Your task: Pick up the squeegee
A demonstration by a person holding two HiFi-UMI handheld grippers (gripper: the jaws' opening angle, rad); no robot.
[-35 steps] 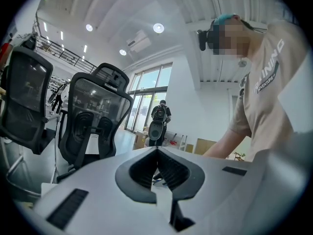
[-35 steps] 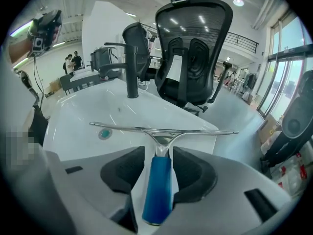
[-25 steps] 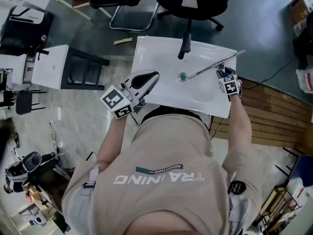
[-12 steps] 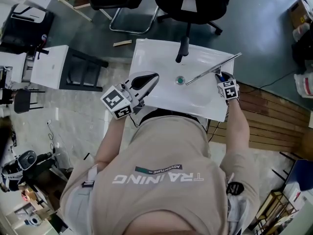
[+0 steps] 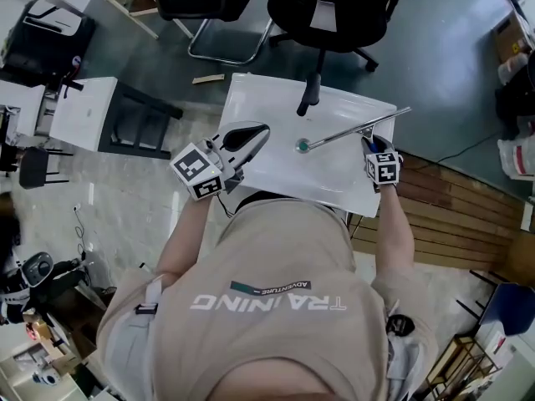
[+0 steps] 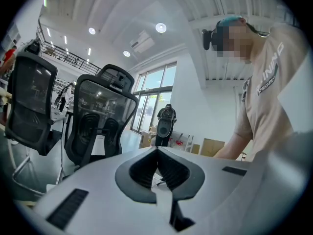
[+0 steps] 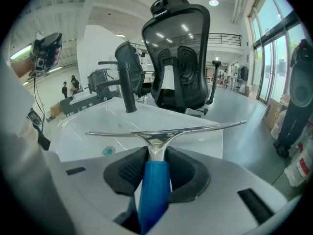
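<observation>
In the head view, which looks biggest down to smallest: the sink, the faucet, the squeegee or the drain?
1. sink, by far the biggest
2. squeegee, long and thin
3. faucet, a short black post
4. drain, a tiny green dot

White washbasin (image 5: 272, 174) is noted as the carrying surface. A black tap (image 5: 311, 93) is fixed at its far rim; a green drain (image 5: 302, 146) is set in its bowl.
</observation>
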